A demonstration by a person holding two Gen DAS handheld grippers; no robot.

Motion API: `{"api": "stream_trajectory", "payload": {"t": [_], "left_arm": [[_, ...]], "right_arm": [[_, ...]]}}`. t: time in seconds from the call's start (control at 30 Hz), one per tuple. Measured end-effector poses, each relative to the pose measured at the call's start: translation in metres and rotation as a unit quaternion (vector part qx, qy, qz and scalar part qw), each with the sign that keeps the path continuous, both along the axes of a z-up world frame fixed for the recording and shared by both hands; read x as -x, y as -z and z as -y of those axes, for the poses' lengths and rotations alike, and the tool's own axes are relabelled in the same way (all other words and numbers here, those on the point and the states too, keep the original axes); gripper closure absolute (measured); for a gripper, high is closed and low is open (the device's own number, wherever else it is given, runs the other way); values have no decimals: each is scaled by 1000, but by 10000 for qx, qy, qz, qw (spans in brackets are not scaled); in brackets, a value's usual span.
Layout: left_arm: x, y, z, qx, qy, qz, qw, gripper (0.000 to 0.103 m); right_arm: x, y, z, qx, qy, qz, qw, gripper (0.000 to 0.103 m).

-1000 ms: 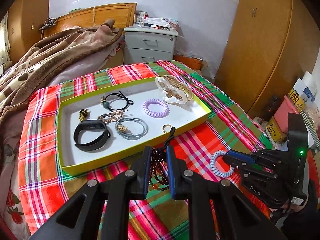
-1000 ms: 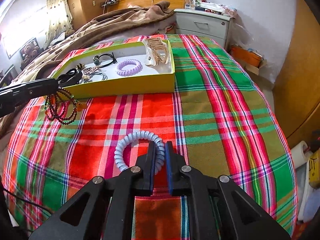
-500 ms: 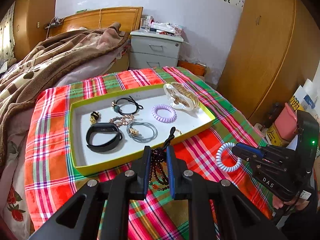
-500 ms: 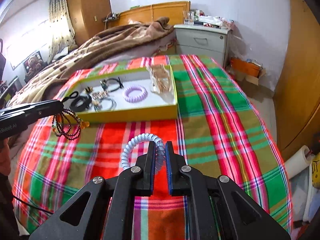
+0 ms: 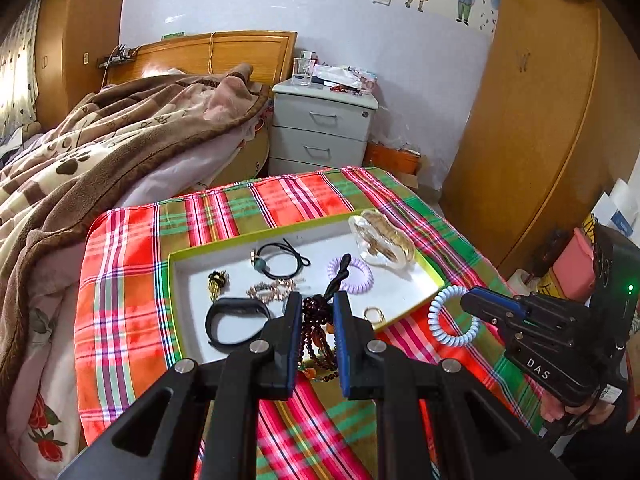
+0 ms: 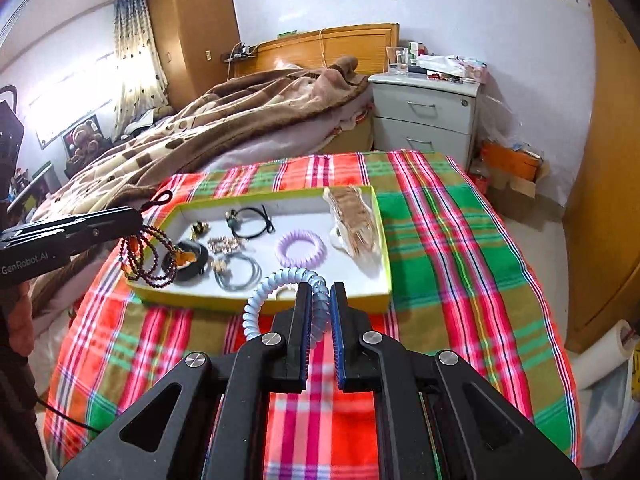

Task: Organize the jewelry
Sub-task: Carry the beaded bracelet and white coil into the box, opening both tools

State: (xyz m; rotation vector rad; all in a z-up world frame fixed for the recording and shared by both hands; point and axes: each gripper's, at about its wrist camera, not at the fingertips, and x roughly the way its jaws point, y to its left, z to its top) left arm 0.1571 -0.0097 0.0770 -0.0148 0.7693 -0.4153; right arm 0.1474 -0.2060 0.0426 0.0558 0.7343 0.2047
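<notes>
A shallow green-rimmed tray (image 5: pixel 304 226) (image 6: pixel 256 304) lies on the plaid cloth and holds several pieces: a black band (image 5: pixel 236 320), a purple coil tie (image 5: pixel 352 276) (image 6: pixel 301 248), a black hair tie (image 5: pixel 280 260), a clear claw clip (image 5: pixel 380 242) (image 6: pixel 354 220), a gold ring (image 5: pixel 374 314). My left gripper (image 5: pixel 316 308) (image 6: pixel 138 220) is shut on a dark beaded bracelet (image 5: pixel 318 340) (image 6: pixel 150 256), which dangles above the tray's near edge. My right gripper (image 6: pixel 319 296) (image 5: pixel 466 300) is shut on a pale blue coil hair tie (image 6: pixel 276 288) (image 5: pixel 452 316), lifted off the cloth beside the tray.
The plaid cloth (image 6: pixel 440 248) covers a small table. A bed with a brown blanket (image 5: pixel 100 152) lies behind on the left. A grey nightstand (image 5: pixel 320 128) stands at the back, and wooden wardrobe doors (image 5: pixel 540 120) on the right. A person's hand (image 6: pixel 18 320) holds the left gripper.
Both grippers have risen and drawn back from the table, each carrying its piece. The bracelet and the blue coil tie now hang higher, over the tray's front edge in view.
</notes>
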Motion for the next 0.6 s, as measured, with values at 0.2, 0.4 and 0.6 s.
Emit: {"api": "stream_trajectory", "payload": {"t": [0.2,0.4,0.6], "left_arm": [[-21,-1,1,30,-16,-27,10000,87],[-45,5,9,66,44,-146,9999,87],[-68,23,19,169,118,-411,9989,87]], "right_arm": [[-19,1,-6,-31,19,-30,10000,93],[-42,8,-6,-97,219,-141,9996,93],[-58,21,-2,-125,382,-341,9986,93]]}}
